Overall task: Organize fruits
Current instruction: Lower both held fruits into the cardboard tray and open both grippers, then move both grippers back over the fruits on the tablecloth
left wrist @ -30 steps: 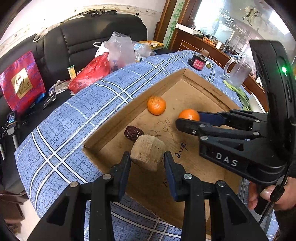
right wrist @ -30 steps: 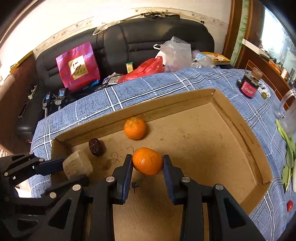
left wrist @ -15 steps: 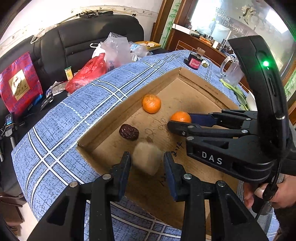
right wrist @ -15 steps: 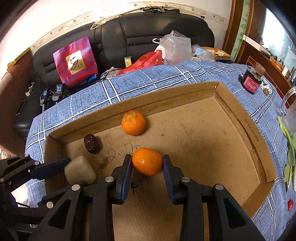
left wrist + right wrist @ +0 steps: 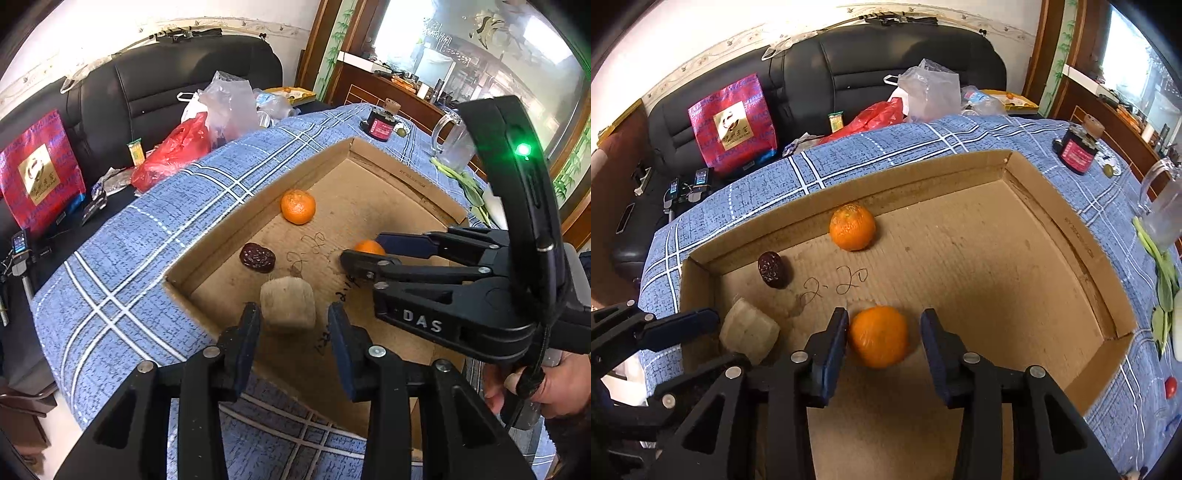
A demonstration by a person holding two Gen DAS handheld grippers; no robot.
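A shallow cardboard box [image 5: 1082, 240] lies on the blue plaid cloth. One orange [image 5: 852, 227] rests against its far wall, with a dark red date [image 5: 772, 269] to its left. My left gripper [image 5: 294, 317] is opening. A pale tan block [image 5: 288, 304] sits on the box floor between its fingers, and the right pad stands clear of it. My right gripper [image 5: 884, 321] is opening too. A second orange [image 5: 879, 336], blurred, sits between its fingers with a gap on its right side. In the left wrist view the right gripper [image 5: 364, 247] hides most of that orange.
A red-labelled jar [image 5: 1076, 151], a glass mug [image 5: 1161, 206], green leaves [image 5: 1163, 280] and a small red fruit [image 5: 1170, 387] line the table's right side. Plastic bags [image 5: 923, 92] and a red gift bag [image 5: 733, 125] sit on the black sofa behind. A hand [image 5: 546, 387] holds the right gripper.
The tan block slipped out of the left jaws and now rests lower, on the box floor. The right jaws widened off the orange, which has come loose.
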